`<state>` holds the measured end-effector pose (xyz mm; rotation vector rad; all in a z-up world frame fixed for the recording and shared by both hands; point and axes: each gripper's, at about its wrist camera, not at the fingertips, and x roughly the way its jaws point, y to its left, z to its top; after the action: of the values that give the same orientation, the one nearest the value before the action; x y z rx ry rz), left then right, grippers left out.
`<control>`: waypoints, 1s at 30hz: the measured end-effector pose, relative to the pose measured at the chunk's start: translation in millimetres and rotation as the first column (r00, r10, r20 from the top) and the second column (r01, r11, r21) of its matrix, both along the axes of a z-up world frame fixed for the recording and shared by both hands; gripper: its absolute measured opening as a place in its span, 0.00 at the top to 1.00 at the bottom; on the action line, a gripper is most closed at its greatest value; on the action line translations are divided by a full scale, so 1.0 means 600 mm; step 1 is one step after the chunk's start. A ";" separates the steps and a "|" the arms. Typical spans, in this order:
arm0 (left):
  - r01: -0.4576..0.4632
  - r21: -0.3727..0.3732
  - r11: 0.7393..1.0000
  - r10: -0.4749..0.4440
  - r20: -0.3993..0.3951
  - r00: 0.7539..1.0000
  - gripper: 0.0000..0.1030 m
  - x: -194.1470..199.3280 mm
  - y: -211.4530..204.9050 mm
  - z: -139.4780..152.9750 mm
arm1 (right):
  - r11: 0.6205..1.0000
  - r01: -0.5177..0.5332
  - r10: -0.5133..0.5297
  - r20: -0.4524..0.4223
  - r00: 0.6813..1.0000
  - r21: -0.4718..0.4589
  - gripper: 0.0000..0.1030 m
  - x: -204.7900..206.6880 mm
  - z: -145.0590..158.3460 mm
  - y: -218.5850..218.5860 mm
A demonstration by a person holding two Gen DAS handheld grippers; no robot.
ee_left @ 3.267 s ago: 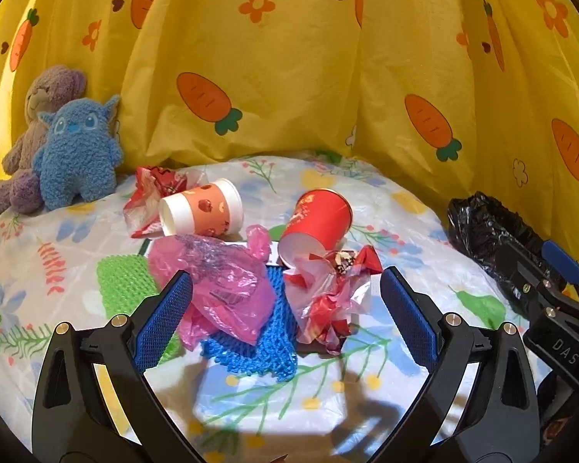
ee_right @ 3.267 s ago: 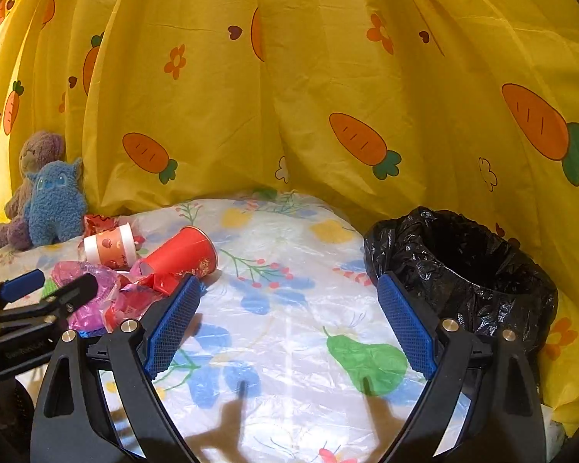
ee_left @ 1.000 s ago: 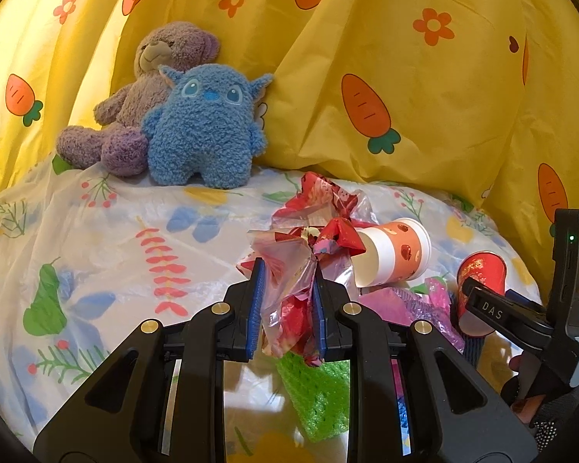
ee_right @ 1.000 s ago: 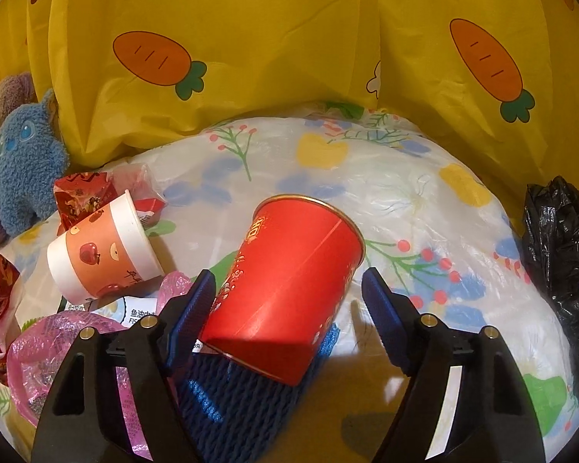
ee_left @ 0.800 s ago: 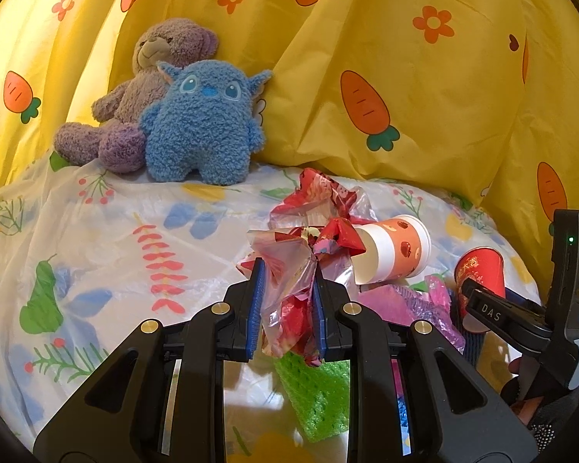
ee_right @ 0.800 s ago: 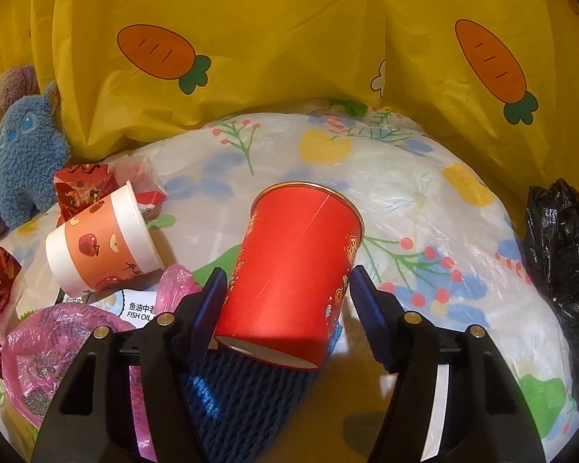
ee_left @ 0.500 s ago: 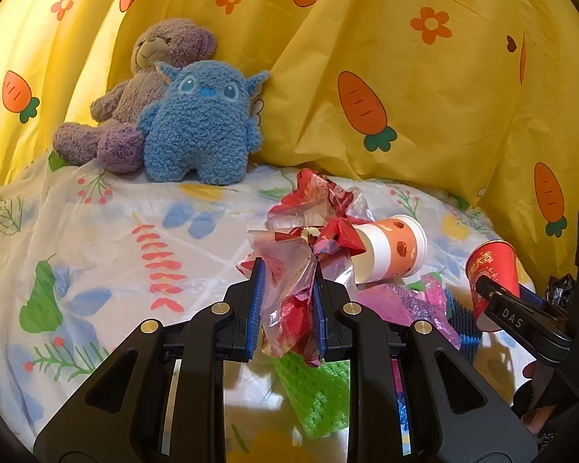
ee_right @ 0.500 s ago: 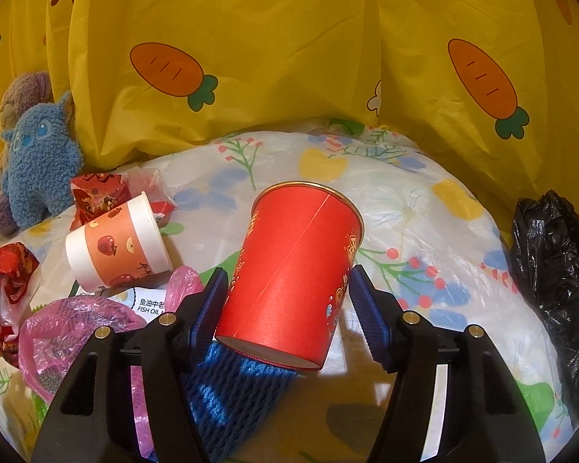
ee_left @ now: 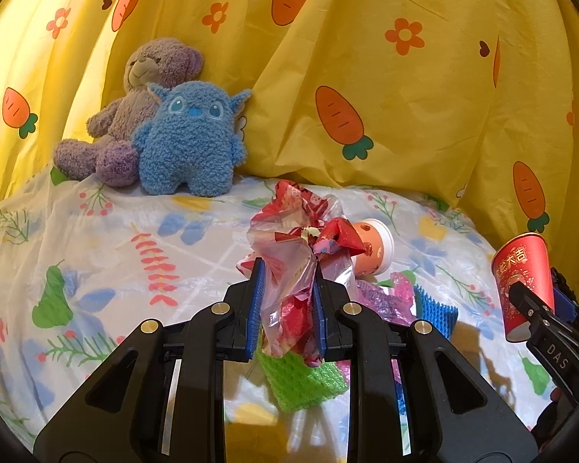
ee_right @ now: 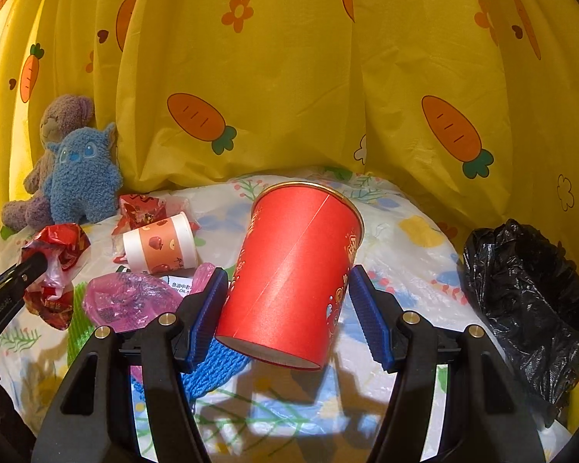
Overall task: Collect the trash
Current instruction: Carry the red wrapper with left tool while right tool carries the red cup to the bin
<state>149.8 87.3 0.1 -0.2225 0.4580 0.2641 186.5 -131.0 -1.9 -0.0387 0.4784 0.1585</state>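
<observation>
1. Trash is held in both claws: the left claw pinches a crumpled red wrapper; the right claw clamps a red paper cup, both lifted.
2. An orange cup, pink bag and blue net lie mid-worktop.
3. A black trash bag sits at the worktop's right edge.

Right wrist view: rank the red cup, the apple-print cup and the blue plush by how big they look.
1. red cup, though it is nearest the camera, held in the right gripper.
2. blue plush.
3. apple-print cup, lying on its side.
</observation>
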 end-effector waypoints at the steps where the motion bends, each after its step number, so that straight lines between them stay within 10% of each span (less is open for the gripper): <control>1: 0.004 0.002 1.000 -0.004 0.003 1.000 0.79 -0.003 -0.004 0.002 | 1.000 0.000 0.000 0.005 1.000 -0.001 0.39 -0.007 0.001 -0.003; 30: 0.112 0.048 0.993 -0.113 0.015 0.993 0.79 -0.024 -0.107 0.024 | 0.998 0.054 -0.053 0.066 0.996 -0.011 0.39 -0.075 0.016 -0.084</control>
<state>135.3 23.3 14.5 -0.1526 0.4449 0.1618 141.5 -181.3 7.7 -0.0439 0.4144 0.1015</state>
